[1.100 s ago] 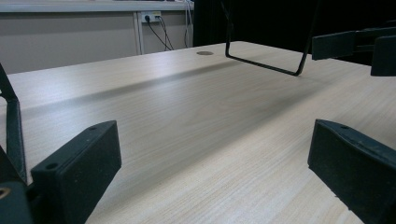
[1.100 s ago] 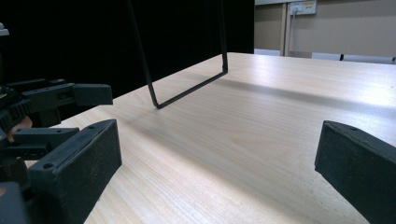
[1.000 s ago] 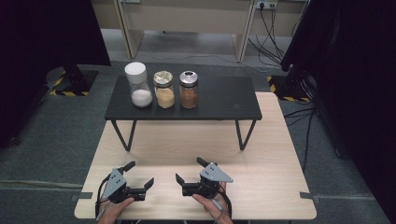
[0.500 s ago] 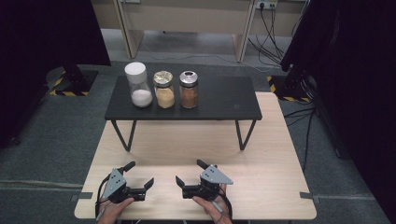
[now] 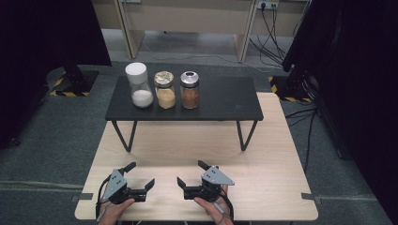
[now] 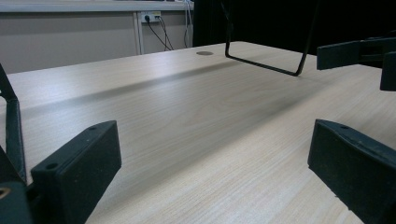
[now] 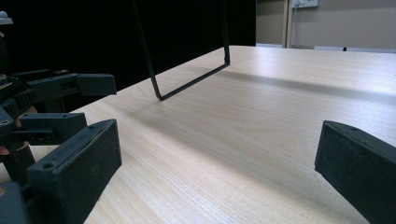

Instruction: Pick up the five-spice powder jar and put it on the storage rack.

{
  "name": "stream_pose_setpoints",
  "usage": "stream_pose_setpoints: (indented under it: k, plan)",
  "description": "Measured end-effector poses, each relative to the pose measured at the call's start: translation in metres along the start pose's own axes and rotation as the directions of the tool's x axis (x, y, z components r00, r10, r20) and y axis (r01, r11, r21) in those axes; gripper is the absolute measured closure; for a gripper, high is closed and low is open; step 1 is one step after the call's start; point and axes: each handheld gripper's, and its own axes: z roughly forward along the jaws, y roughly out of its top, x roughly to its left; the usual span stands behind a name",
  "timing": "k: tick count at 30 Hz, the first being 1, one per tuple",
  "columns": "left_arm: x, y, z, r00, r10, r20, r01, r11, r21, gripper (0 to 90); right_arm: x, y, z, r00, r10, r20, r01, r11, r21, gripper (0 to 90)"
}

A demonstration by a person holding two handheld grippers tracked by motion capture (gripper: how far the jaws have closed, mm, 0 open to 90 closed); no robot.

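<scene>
Both grippers, left gripper [image 5: 139, 180] and right gripper [image 5: 192, 174], rest on the wooden table [image 5: 272, 187] with jaws spread and empty, seemingly poised to start. Beyond them, on the black shelf [image 5: 225, 101], stand three jars [image 5: 164, 89], well apart from both.

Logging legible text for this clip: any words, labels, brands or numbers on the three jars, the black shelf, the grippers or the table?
None can be read.
White-lidded jar: no label shows.
Middle jar: no label shows; lid too small to tell.
Brown-powder jar: no label shows; lid too small to tell.
Black shelf, wooden table, left gripper, right gripper: no markings show.
</scene>
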Motion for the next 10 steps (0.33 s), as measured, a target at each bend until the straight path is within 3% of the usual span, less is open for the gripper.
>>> stream_pose_setpoints:
  k: [10]
  plan:
    - [0.0000, 0.0001, 0.0002, 1.0000, -0.001, 0.000, 0.001, 1.0000, 0.001, 2.2, -0.0012, 0.0012, -0.0012, 1.0000, 0.005, 0.002, -0.005, 1.000, -0.008, 0.7]
